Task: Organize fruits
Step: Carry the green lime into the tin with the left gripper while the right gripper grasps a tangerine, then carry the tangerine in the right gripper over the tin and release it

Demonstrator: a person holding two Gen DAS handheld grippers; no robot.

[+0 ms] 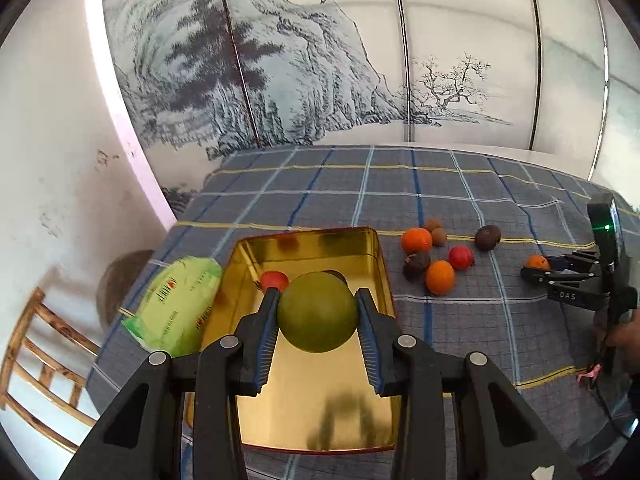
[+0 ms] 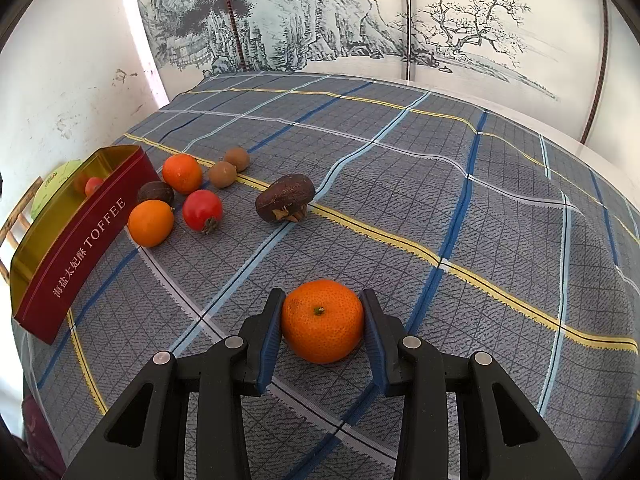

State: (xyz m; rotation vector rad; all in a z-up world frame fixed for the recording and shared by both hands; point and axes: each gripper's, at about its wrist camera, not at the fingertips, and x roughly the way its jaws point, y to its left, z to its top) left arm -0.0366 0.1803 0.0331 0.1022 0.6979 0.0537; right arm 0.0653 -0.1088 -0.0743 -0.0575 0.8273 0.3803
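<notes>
My left gripper [image 1: 317, 300] is shut on a round green fruit [image 1: 317, 312] and holds it over the gold tin [image 1: 372, 264]. A red fruit [image 1: 274, 280] and a dark fruit lie in the tin behind it. My right gripper [image 2: 322, 308] is shut on an orange mandarin [image 2: 322, 321] that rests on the checked cloth [image 2: 440, 184]; it also shows in the left wrist view [image 1: 538, 262]. Loose fruits lie on the cloth: two oranges [image 2: 182, 173] [image 2: 151, 223], a red fruit [image 2: 202, 210], two dark fruits [image 2: 285, 198] [image 2: 155, 193] and two small brown ones [image 2: 222, 174].
The tin's red side reads TOFFEE [image 2: 88, 240]. A green packet [image 1: 176, 304] lies left of the tin. A wooden chair [image 1: 36, 360] stands by the table's left edge. A painted screen [image 1: 320, 60] stands behind the table.
</notes>
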